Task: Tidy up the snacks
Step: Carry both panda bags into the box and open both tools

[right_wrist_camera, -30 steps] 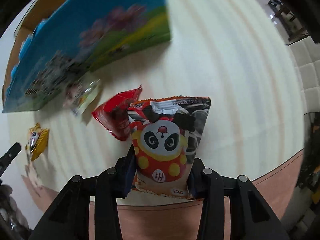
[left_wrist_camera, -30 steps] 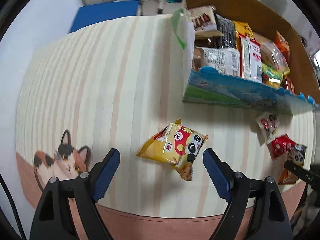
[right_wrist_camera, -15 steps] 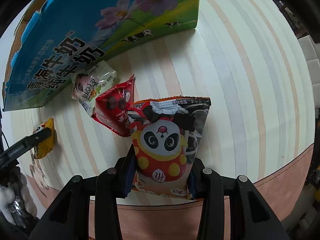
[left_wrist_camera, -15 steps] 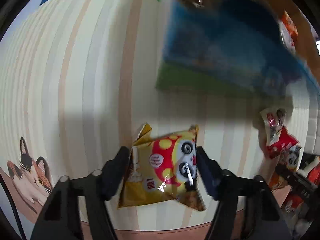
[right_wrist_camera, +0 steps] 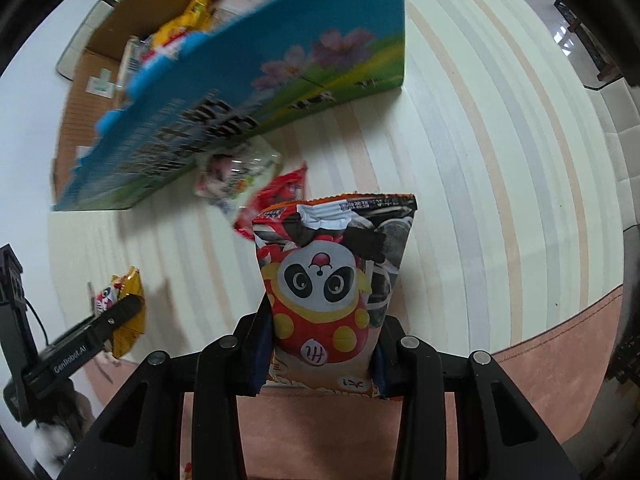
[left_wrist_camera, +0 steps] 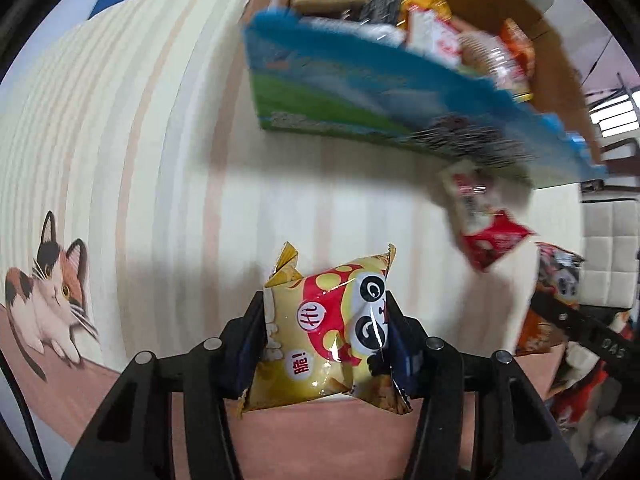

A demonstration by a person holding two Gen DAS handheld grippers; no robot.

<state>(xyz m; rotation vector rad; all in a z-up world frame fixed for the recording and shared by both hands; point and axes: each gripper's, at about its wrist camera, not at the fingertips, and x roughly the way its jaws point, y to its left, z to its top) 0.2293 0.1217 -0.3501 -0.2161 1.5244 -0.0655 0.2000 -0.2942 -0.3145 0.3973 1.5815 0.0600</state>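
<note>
My left gripper [left_wrist_camera: 326, 334] is shut on a yellow panda snack bag [left_wrist_camera: 324, 332] and holds it above the striped tablecloth [left_wrist_camera: 140, 152]. My right gripper [right_wrist_camera: 320, 344] is shut on an orange and black panda snack bag [right_wrist_camera: 332, 280], held upright. The cardboard box [left_wrist_camera: 360, 96] with a blue and green printed side holds several snack packs; it also shows in the right wrist view [right_wrist_camera: 224, 108]. A red packet [right_wrist_camera: 280, 196] and a clear white packet [right_wrist_camera: 236, 176] lie on the cloth by the box.
A cat picture [left_wrist_camera: 44, 300] is printed on the cloth at the left. The brown table border [right_wrist_camera: 560, 328] runs along the near edge. The left gripper with its yellow bag [right_wrist_camera: 120, 316] shows at the left of the right wrist view.
My left gripper closed on the yellow bag and lifted it off the cloth. Both grippers rose with their bags, and the box's open top came into view.
</note>
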